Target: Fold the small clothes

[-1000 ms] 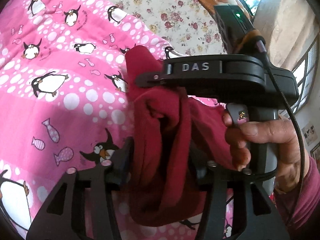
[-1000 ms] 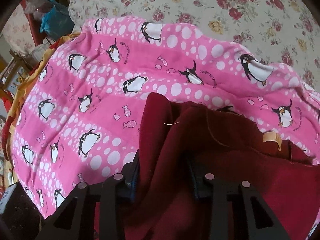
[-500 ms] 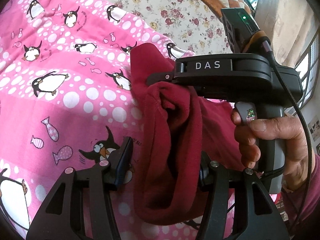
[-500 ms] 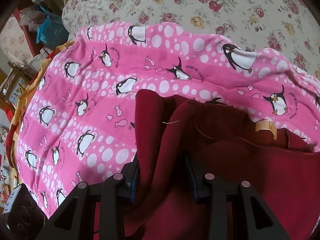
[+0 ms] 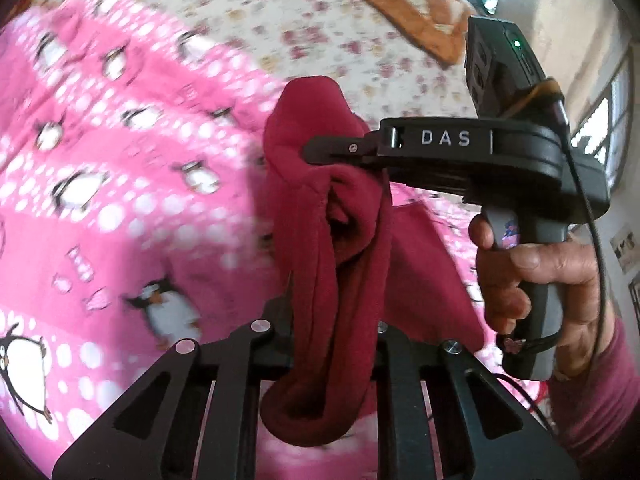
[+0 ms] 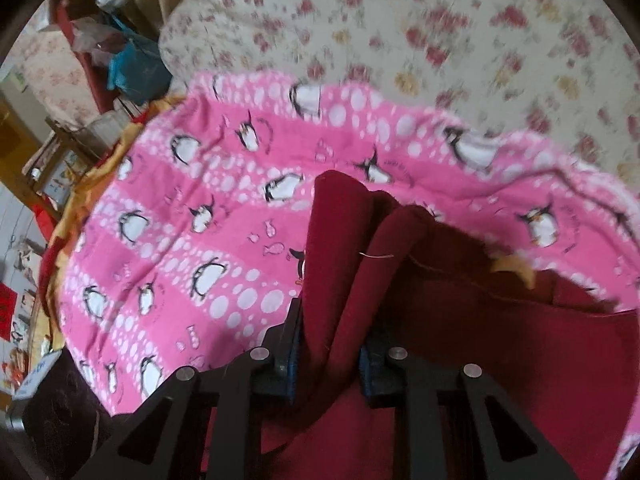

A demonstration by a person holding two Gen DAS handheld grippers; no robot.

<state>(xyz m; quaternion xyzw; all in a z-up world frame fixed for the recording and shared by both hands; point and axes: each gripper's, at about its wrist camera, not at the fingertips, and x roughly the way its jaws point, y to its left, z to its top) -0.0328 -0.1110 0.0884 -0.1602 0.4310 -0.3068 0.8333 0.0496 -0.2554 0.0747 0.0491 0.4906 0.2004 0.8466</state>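
Red fleece garment (image 5: 344,264) hung bunched between my two tools above the pink penguin blanket (image 5: 120,208) on the bed, its long axis running roughly up and down in the left wrist view, with a rounded fold at the top and a thick roll drooping at the bottom. In the right wrist view the same cloth (image 6: 500,340) spread off to the right, a small tan label (image 6: 516,268) showing at its edge. I had the left gripper (image 5: 334,332) tilted downward toward the blanket, its fingers closing in on the gathered fleece, which filled the gap between them. My right gripper (image 5: 340,152) reached in from the right in the left wrist view, lying nearly level across the picture, with a hand (image 5: 532,280) wrapped round its grey handle and a pink sleeve (image 5: 600,392) behind. Seen from its own camera, the right gripper (image 6: 328,356) pointed steeply down, its fingers closing too, pinching a standing ridge of the cloth between blue pads (image 6: 294,354). A floral sheet (image 6: 400,32) lay beyond the blanket.
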